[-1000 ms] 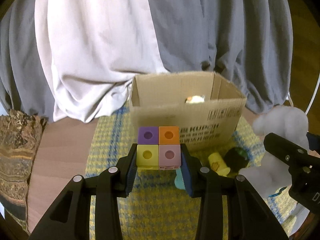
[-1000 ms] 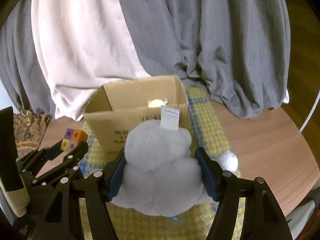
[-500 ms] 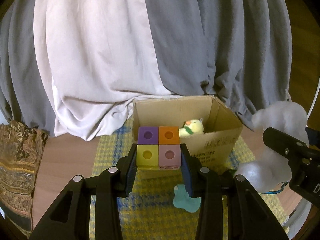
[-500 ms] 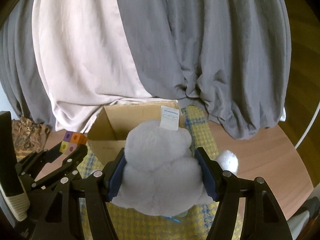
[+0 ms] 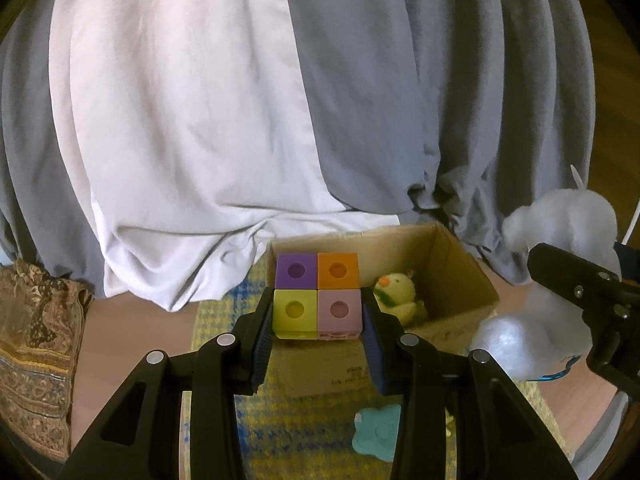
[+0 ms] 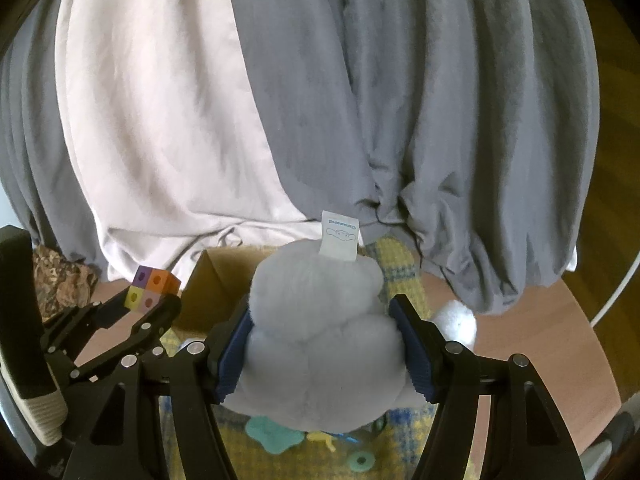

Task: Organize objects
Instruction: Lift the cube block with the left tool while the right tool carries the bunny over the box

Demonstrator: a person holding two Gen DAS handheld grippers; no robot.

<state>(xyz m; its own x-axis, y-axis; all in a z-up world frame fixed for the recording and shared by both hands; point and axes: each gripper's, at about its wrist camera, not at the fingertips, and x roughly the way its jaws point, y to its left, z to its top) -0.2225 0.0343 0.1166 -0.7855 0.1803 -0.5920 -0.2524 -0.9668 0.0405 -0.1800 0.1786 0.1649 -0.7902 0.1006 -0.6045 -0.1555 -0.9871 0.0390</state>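
Note:
My left gripper (image 5: 318, 320) is shut on a block of four joined cubes (image 5: 317, 294), purple, orange, yellow and pink, and holds it above the near wall of an open cardboard box (image 5: 460, 264). A yellow plush chick (image 5: 396, 292) lies inside the box. My right gripper (image 6: 320, 344) is shut on a white plush toy (image 6: 320, 320) with a paper tag, held in the air to the right of the box (image 6: 216, 276). The plush also shows in the left wrist view (image 5: 560, 232). The cube block also shows in the right wrist view (image 6: 152, 288).
The box stands on a yellow and blue woven mat (image 5: 304, 432) on a round wooden table (image 6: 532, 340). A teal flat shape (image 5: 378, 432) and small toys (image 6: 362, 460) lie on the mat. Grey and white curtains (image 5: 240, 100) hang behind. A patterned cushion (image 5: 32, 352) lies left.
Both grippers have risen with their loads. The box now sits lower in both views and its inside with the chick shows more fully.

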